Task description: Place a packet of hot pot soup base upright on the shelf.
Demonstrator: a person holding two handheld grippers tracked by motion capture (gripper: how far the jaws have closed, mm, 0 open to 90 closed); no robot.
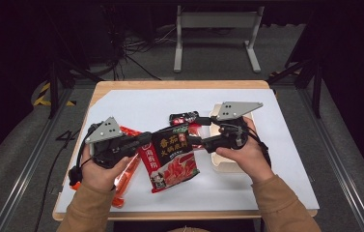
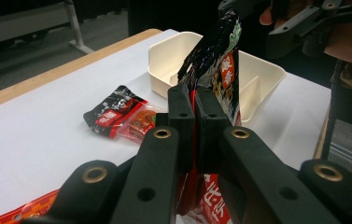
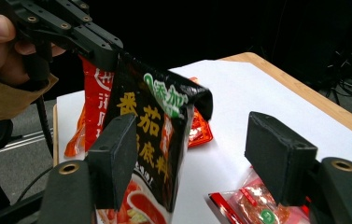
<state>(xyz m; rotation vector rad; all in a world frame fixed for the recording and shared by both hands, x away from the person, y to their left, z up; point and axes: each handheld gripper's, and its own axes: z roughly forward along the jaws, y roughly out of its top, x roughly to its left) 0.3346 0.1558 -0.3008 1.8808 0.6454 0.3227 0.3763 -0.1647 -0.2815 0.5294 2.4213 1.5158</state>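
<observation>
Sauce pouch: we see the black and red sauce pouch point(image 1: 169, 157) hanging off the table, pinched at one edge by the left gripper point(image 1: 147, 140); in the left gripper view it rises straight up from between the jaws point(image 2: 215, 65).
Left gripper: we hold it clamped tight on the sauce pouch, the two pads pressed together with only the film between them point(image 2: 195, 121); the pouch's printed face runs out ahead of the jaws and drops below them.
Right gripper: we see the right gripper point(image 1: 196, 141) with its jaws spread wide and nothing pressed between them; in the right gripper view the pouch point(image 3: 152, 140) sits just beside its left-hand jaw and partly in the gap, well apart from the other jaw point(image 3: 197, 163).
Small packets: beyond the left gripper's tips, to their left in its own view, lie a small black and red packet point(image 2: 110, 112) and a clear packet with red contents point(image 2: 141, 122), touching each other on the white table cover point(image 1: 266, 145).
Cream bin: a cream bin point(image 2: 262, 74) with a divider stands just behind the pouch as the left gripper sees it, and under the right hand point(image 1: 242, 152) in the high view.
Orange wrapper: an orange wrapper point(image 1: 124, 176) lies on the table below the left hand point(image 1: 100, 169).
</observation>
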